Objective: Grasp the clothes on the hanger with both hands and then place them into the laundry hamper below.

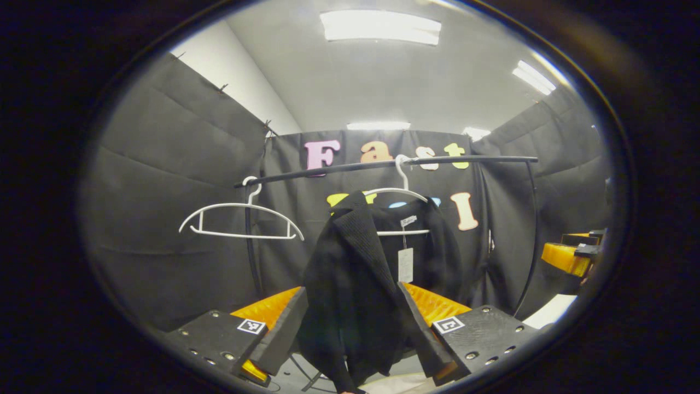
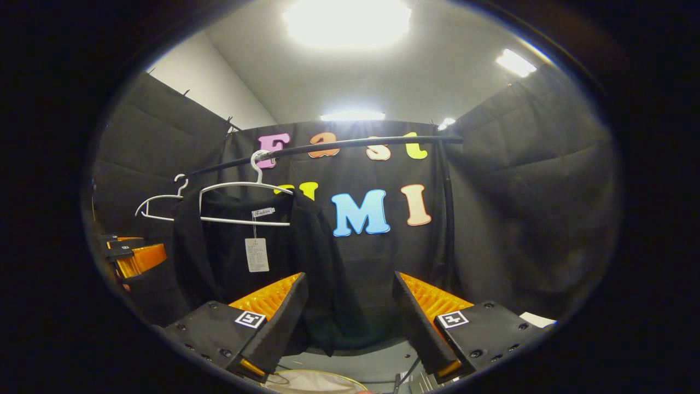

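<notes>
The black jacket (image 1: pixel 361 273) hangs on a white hanger (image 1: pixel 402 210) under the black rail (image 1: pixel 383 164). One shoulder sits on the hanger, and the near collar side has slid off and droops down. A second white hanger (image 1: pixel 240 219) hangs bare on the same rail, off to the side of the jacket.

The left gripper (image 1: pixel 350 334) has its fingers wide apart. The jacket's lower front shows between them, but I cannot tell if the cloth is really inside the gap or just behind it. The right gripper (image 2: pixel 350 328) is wide apart too, and it holds nothing. The jacket's edge shows just off its left finger (image 2: pixel 276 323).

The step now looks like getting a good hold. I think each gripper should go up near a shoulder of the jacket, one on each side of the hanger, and pinch thick cloth, not the thin edge. Then lift the jacket up and off the hanger ends so it does not catch.

A pale rim, maybe the laundry hamper (image 2: pixel 311 380), peeks out below the jacket.

A white neck label (image 2: pixel 263 212) and a paper tag (image 2: pixel 256 254) hang inside the collar. The writing is too small to read.
</notes>
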`<state>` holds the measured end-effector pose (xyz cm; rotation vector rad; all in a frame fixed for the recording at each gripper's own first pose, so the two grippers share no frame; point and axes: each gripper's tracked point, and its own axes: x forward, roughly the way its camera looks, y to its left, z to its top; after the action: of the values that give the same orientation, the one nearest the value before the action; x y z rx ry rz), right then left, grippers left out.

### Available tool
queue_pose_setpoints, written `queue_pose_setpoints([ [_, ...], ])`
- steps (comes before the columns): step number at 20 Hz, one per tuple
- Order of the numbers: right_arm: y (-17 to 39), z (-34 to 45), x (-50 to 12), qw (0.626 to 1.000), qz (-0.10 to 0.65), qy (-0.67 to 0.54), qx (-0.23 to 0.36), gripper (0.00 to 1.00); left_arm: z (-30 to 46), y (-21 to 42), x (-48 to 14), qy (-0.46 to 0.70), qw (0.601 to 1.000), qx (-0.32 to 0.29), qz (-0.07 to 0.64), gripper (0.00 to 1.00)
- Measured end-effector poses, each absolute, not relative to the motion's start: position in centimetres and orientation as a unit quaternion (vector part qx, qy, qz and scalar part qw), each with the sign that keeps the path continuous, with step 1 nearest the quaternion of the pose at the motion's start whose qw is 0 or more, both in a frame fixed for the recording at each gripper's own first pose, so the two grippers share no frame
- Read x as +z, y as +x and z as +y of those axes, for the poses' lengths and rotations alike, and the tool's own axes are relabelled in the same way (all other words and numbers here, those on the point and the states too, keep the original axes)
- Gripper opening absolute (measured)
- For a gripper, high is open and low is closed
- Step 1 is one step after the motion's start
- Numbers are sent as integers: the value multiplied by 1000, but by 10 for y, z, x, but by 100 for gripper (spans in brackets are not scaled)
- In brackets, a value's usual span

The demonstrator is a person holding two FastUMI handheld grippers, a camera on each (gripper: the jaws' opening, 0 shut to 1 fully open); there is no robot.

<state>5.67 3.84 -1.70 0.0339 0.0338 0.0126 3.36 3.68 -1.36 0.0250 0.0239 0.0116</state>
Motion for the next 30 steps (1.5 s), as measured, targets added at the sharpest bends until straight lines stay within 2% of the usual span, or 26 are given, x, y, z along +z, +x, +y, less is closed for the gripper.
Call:
queue_pose_setpoints([
  [6, 117, 68, -14, 998, 8, 14, 57, 96, 22, 68, -12, 8, 1000, 20, 14, 94],
  [14, 214, 101, -21, 989, 17, 36, 142, 98, 5, 126, -17, 28, 995, 92, 33, 94],
  [16, 236, 106, -26, 987, 23, 42, 150, 96, 4, 139, -21, 28, 993, 109, 40, 94],
  [21, 283, 117, -35, 985, 33, 59, 160, 98, 10, 161, -29, 33, 987, 147, 50, 94],
  [27, 309, 143, -49, 980, 54, 66, 181, 98, 20, 175, -32, 32, 982, 177, 50, 94],
  [30, 320, 147, -55, 982, 52, 55, 173, 98, 21, 179, -32, 42, 981, 184, 51, 94],
])
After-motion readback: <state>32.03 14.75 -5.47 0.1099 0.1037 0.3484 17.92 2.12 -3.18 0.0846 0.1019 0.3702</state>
